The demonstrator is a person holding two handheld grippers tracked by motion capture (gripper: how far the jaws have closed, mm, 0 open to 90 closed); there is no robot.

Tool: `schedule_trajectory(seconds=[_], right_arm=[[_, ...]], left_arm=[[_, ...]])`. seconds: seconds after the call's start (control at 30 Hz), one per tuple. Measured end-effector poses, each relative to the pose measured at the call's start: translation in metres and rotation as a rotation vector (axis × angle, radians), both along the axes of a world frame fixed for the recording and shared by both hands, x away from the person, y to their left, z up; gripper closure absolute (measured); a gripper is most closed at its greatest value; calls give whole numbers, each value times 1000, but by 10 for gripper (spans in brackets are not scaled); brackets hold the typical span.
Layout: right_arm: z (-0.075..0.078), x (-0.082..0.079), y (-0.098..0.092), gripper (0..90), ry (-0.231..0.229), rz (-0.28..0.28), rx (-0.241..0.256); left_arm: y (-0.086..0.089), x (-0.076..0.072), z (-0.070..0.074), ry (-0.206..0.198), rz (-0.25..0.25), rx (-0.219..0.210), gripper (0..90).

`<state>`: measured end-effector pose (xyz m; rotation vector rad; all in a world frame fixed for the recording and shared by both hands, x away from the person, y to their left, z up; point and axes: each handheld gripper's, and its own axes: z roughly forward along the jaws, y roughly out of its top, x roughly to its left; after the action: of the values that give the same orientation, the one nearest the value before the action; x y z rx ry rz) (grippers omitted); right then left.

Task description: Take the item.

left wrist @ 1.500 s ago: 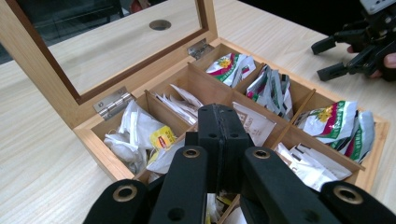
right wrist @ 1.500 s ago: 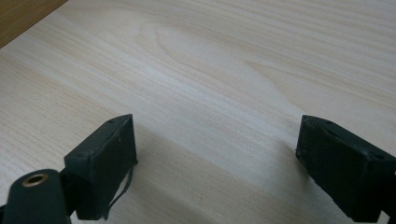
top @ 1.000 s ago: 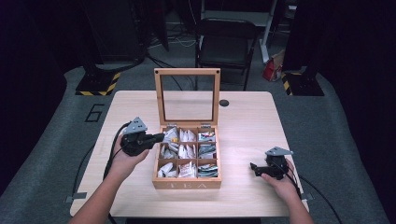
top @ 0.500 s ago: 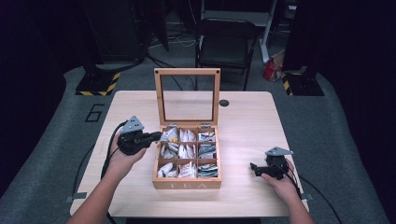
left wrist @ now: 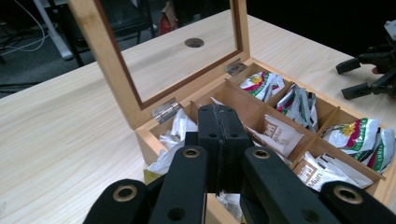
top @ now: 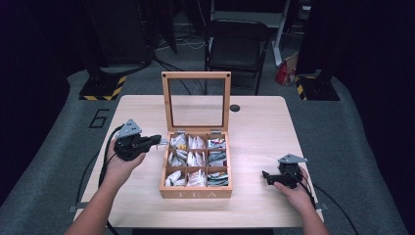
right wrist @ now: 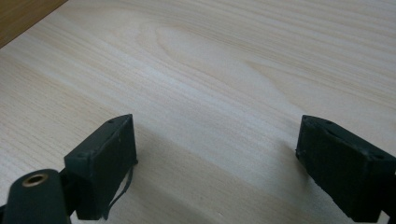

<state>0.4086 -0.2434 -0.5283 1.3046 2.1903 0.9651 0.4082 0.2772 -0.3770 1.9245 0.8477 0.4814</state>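
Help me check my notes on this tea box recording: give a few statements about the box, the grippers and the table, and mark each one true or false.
1. The tea box has its glass lid standing open. True.
2. The left gripper has its jaws spread wide. False: they are shut together, at the box's left edge.
3. The right gripper is open over bare table. True.
4. The right gripper holds a tea bag. False: nothing lies between its jaws.
5. The box's compartments hold tea bags. True.

A black folding chair (top: 236, 46) is standing at twelve o'clock beyond the wooden table (top: 259, 122), grey carpet (top: 58, 147) lying around.
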Motion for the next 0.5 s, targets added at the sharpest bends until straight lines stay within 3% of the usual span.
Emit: schedule_trajectory(seconds=[0.5], right_arm=[[0, 0, 0, 115, 0, 0, 0]], left_arm=[[28, -1, 10, -20, 68, -1, 897]])
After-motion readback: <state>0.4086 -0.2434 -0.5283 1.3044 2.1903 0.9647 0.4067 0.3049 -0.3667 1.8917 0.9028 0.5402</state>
